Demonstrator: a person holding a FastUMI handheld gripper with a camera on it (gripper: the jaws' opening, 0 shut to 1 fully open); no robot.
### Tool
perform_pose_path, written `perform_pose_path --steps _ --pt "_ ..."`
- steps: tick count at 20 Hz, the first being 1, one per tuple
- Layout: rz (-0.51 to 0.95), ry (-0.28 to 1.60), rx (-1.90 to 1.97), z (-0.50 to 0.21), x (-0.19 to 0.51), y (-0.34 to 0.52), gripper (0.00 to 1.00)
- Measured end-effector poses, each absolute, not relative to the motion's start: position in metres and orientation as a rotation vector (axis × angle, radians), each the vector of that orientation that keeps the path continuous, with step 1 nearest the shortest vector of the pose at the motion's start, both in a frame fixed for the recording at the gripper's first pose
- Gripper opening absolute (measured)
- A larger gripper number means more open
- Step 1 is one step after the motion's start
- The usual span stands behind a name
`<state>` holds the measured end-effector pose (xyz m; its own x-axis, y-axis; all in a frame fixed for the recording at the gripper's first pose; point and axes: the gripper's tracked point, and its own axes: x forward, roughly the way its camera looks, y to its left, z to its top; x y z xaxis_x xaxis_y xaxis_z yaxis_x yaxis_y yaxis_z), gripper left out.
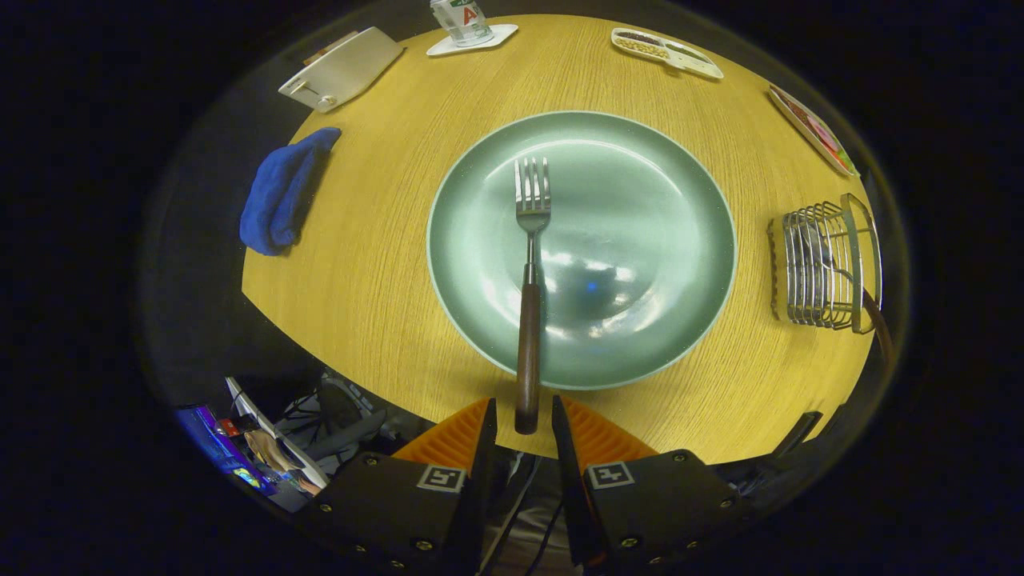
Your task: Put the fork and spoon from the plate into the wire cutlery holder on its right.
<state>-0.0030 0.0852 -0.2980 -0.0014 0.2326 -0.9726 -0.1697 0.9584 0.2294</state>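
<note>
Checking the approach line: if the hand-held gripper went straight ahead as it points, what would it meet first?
Probably the fork: its wooden handle end already lies between the open fingers of the hand-held gripper, untouched. Height above it is unclear.

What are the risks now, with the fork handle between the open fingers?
1. The gripper is open around only the tip of the fork handle; such an end grip may let the fork swing or slip.
2. The fork overhangs the plate rim, so a push may tip it.
3. The wire holder already holds something, perhaps the spoon, and looks narrow.
</note>
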Motion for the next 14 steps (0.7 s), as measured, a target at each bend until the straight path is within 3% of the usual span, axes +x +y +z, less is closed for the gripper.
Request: perform_pose_path --steps 14 --pt "0.326 1.542 0.036 -0.311 0.001 0.085 0.4"
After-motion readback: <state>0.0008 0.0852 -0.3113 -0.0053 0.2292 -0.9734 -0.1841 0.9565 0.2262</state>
